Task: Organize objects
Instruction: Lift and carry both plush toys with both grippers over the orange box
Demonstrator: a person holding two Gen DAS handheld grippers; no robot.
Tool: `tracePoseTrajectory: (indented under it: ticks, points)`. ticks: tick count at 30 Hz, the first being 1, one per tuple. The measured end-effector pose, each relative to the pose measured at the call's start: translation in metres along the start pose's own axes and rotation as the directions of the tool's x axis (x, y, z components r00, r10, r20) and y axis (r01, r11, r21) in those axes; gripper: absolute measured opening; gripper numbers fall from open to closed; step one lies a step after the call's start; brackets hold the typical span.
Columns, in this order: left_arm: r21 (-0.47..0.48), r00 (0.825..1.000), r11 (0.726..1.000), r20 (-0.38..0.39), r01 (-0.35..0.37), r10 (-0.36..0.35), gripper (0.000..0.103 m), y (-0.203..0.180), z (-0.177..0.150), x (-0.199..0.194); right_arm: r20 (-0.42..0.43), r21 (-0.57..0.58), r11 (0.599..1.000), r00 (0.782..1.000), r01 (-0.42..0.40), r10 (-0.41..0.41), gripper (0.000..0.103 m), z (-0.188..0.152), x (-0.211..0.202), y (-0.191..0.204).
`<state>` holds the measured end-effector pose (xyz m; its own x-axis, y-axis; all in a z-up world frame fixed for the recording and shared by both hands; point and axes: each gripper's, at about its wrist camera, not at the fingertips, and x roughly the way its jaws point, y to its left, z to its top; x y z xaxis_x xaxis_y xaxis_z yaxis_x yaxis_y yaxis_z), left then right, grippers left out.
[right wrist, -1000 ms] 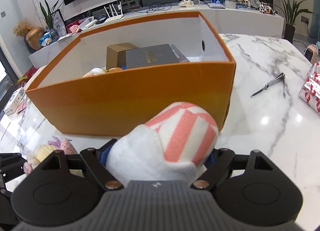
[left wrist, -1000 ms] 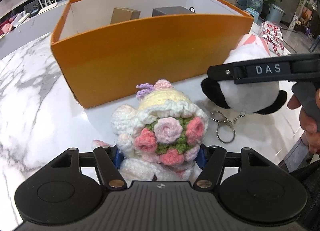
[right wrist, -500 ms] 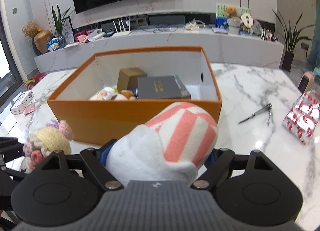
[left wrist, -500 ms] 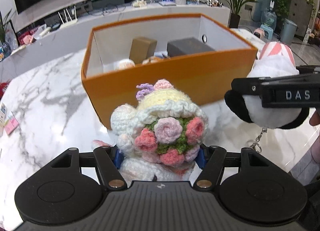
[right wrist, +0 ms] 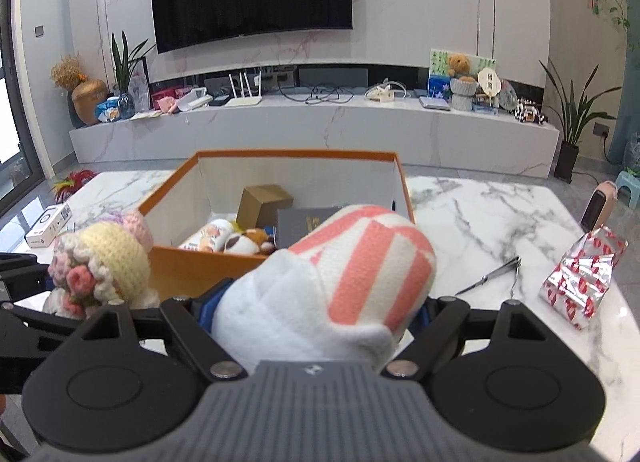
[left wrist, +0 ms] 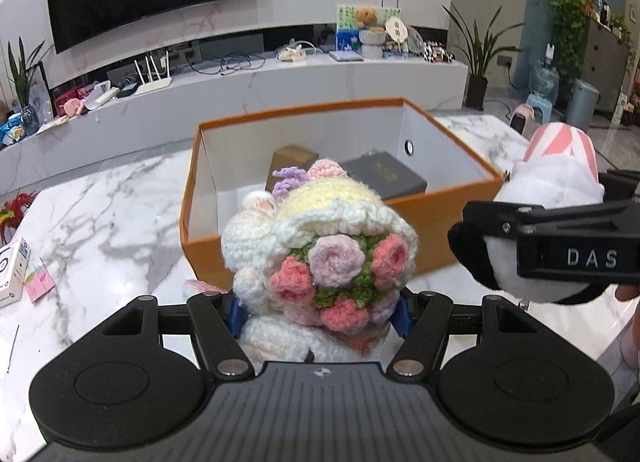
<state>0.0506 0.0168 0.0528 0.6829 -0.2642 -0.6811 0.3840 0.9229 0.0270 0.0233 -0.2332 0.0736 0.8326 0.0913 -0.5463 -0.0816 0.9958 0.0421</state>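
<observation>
My left gripper [left wrist: 320, 312] is shut on a crocheted doll [left wrist: 320, 246] with a pale yellow hat and a bunch of pink flowers, lifted off the marble table in front of the open orange box [left wrist: 440, 250]. My right gripper [right wrist: 316, 312] is shut on a white plush toy with a pink-striped hat [right wrist: 352, 282], also lifted. That plush toy [left wrist: 556, 190] shows at the right of the left wrist view, and the doll [right wrist: 104, 266] at the left of the right wrist view. Inside the box [right wrist: 184, 266] lie a brown carton [right wrist: 262, 204], a dark grey case [right wrist: 304, 224] and small plush toys [right wrist: 240, 240].
On the marble table [right wrist: 500, 214] right of the box lie metal clippers [right wrist: 496, 272] and a red-and-silver wrapped packet [right wrist: 580, 278]. A small white box [right wrist: 48, 226] and a pink card [left wrist: 38, 282] lie at the left. A long TV counter [right wrist: 320, 122] stands behind the table.
Both grippers rose with their toys and tilted up, so the inside of the orange box and the room behind came into view. The plush's key ring left the table.
</observation>
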Motion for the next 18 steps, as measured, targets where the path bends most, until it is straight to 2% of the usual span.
tracePoseTrajectory:
  ticks: [11, 18]
  points:
    - [-0.031, 0.997, 0.999, 0.069, -0.038, 0.040, 0.076, 0.002, 0.024, -0.014, 0.037, -0.002, 1.000, 0.999, -0.003, 0.003, 0.085, 0.017, -0.005, 0.007]
    - [-0.083, 0.991, 0.995, 0.116, -0.054, 0.064, 0.076, 0.016, 0.065, -0.009, 0.094, 0.031, 1.000, 0.996, 0.003, -0.006, 0.085, 0.062, 0.006, 0.003]
